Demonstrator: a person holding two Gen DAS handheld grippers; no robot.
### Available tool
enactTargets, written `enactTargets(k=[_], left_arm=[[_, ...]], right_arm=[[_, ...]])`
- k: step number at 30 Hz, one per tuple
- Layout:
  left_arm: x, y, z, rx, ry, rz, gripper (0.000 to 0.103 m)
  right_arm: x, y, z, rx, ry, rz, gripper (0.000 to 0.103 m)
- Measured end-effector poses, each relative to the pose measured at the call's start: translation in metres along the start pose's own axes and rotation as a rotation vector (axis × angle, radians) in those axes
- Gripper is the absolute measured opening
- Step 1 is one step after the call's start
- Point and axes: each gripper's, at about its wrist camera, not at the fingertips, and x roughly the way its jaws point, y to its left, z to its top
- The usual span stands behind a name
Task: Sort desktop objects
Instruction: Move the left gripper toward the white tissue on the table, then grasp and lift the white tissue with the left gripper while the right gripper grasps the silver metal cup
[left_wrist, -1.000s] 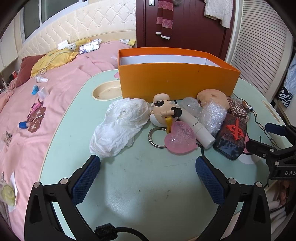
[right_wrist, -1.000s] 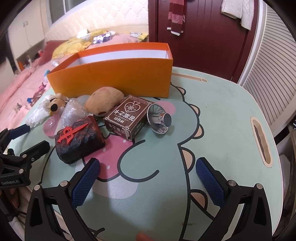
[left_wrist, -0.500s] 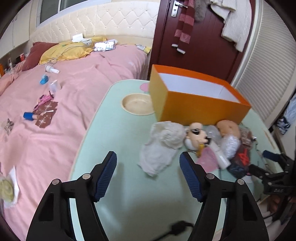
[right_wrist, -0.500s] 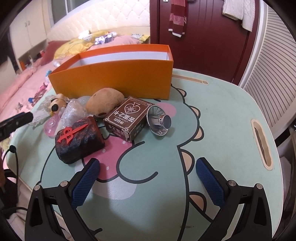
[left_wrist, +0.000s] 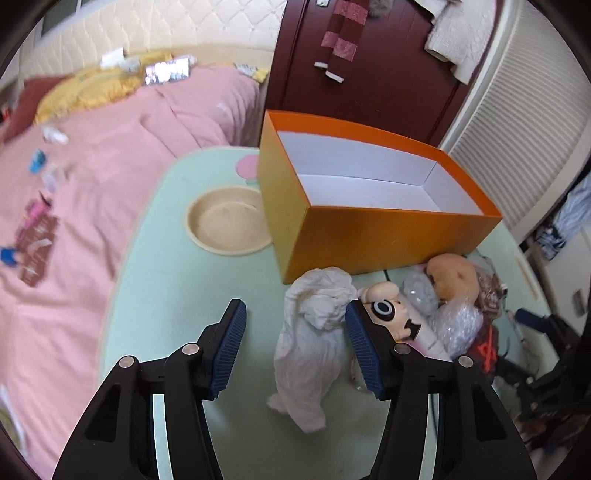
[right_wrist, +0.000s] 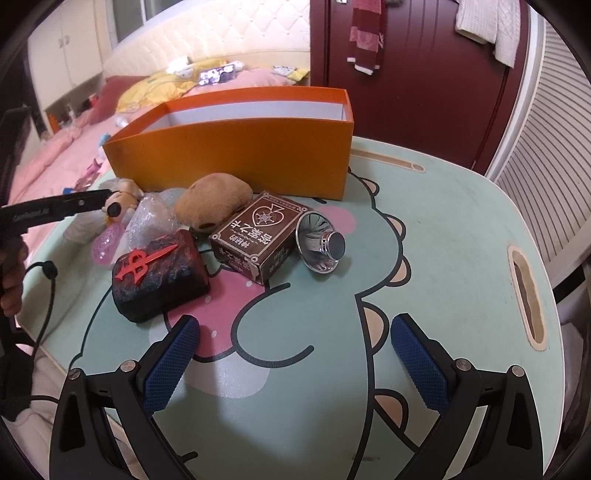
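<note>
Left wrist view: the left gripper (left_wrist: 293, 345), jaws just narrowed yet grasping nothing, is seen above the crumpled white bag (left_wrist: 314, 347), which lies lengthwise toward the orange box (left_wrist: 384, 236). The right gripper (right_wrist: 295, 360), released, is farther off.

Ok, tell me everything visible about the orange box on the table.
The orange box is a long, rectangular, lidless carton, apparently cardboard, orange outside and white inside. It stands upright on the green table, and the part of its inside on view holds nothing. A round beige dish lies beside one end; the crumpled white cloth and plush toys crowd its long front wall.
</note>
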Motion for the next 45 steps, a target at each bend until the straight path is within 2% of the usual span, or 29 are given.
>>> enactTargets(k=[1, 3, 6, 9, 10, 16, 22, 29, 32, 34, 38, 40, 45], left_arm=[[0.0, -0.001, -0.001, 0.006, -0.006, -0.004, 0.045], [0.001, -0.004, -0.003, 0.035, -0.012, 0.0, 0.027], [-0.001, 0.0, -0.007, 0.013, -0.025, -0.036, 0.021], [-0.008, 0.011, -0.009, -0.056, -0.073, -0.067, 0.02], [-0.011, 0.014, -0.009, -0.071, -0.09, -0.069, 0.02], [-0.026, 0.008, -0.009, -0.031, -0.187, -0.011, 0.02], [-0.029, 0.002, -0.007, 0.011, -0.217, 0.029, 0.02], [-0.027, 0.004, -0.006, 0.007, -0.209, 0.028, 0.02], [-0.027, 0.005, -0.006, 0.003, -0.211, 0.023, 0.02], [-0.026, 0.006, -0.006, 0.001, -0.209, 0.023, 0.02], [-0.024, 0.005, -0.006, -0.001, -0.202, 0.019, 0.02], [-0.025, 0.005, -0.007, 0.0, -0.203, 0.018, 0.02], [-0.026, 0.004, -0.008, 0.006, -0.209, 0.021, 0.02]], right_arm=[[0.0, 0.0, 0.0, -0.002, 0.001, 0.001, 0.103], [0.001, 0.001, 0.001, -0.005, 0.004, 0.004, 0.103], [0.001, 0.002, 0.002, -0.005, 0.005, 0.007, 0.101], [-0.003, 0.0, 0.003, 0.013, -0.004, 0.019, 0.089], [-0.005, -0.001, 0.004, 0.022, -0.006, 0.025, 0.087], [-0.015, -0.01, 0.012, 0.11, -0.047, 0.059, 0.087], [-0.016, -0.02, 0.025, 0.21, -0.092, 0.013, 0.086], [-0.004, -0.022, 0.038, 0.237, -0.086, 0.025, 0.077], [0.002, -0.031, 0.039, 0.294, -0.076, 0.045, 0.066], [0.008, -0.038, 0.038, 0.346, -0.062, 0.065, 0.055], [0.009, -0.044, 0.035, 0.377, -0.065, 0.069, 0.054], [0.008, -0.047, 0.034, 0.39, -0.06, 0.099, 0.047], [0.005, -0.056, 0.029, 0.449, -0.058, 0.161, 0.046]])
